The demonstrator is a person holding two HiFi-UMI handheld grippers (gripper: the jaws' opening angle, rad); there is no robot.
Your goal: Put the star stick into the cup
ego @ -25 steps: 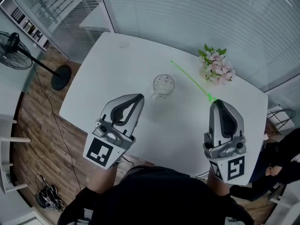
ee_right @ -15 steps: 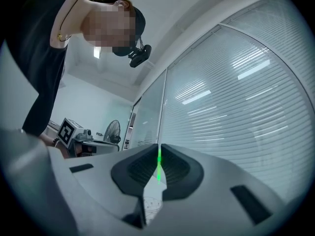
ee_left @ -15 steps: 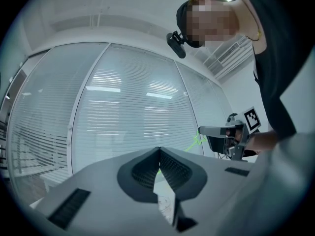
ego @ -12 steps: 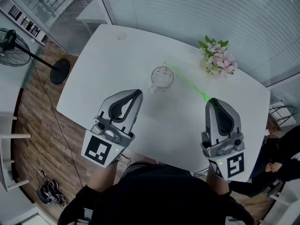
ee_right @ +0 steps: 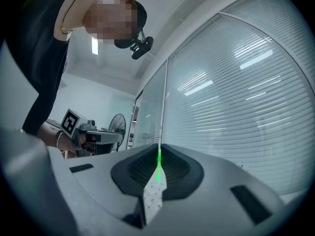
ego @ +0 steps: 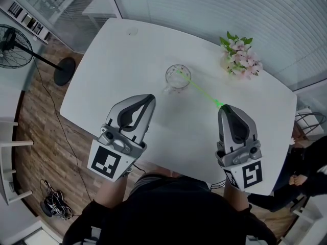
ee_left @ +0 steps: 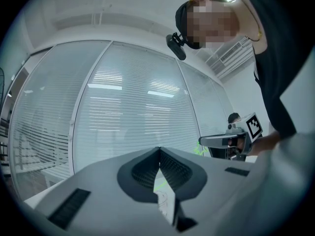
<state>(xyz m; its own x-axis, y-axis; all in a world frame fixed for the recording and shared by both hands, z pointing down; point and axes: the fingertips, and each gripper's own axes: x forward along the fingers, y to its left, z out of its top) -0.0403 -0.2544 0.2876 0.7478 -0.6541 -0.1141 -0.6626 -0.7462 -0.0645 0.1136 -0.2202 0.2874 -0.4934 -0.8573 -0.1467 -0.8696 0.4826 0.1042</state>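
A clear glass cup [ego: 177,78] stands in the middle of the white table [ego: 112,60]. My right gripper [ego: 223,107] is shut on the near end of the thin green star stick [ego: 199,89]. The stick slants up and to the left, and its far end lies over the cup's mouth. In the right gripper view the stick [ee_right: 158,162] shows as a green line pinched between the dark pads. My left gripper [ego: 152,98] hangs left of and nearer than the cup, jaws together with nothing in them. In the left gripper view the left gripper's [ee_left: 159,149] tips meet.
A bunch of pink flowers [ego: 240,60] sits near the table's far right edge. A standing fan [ego: 15,41] is on the wooden floor to the left. Glass walls with blinds [ego: 230,9] run behind the table. Another person [ego: 306,172] is at the right edge.
The right gripper has shifted slightly left, and the stick's far end now sits over the cup instead of beyond it to the right. The left gripper has barely moved.
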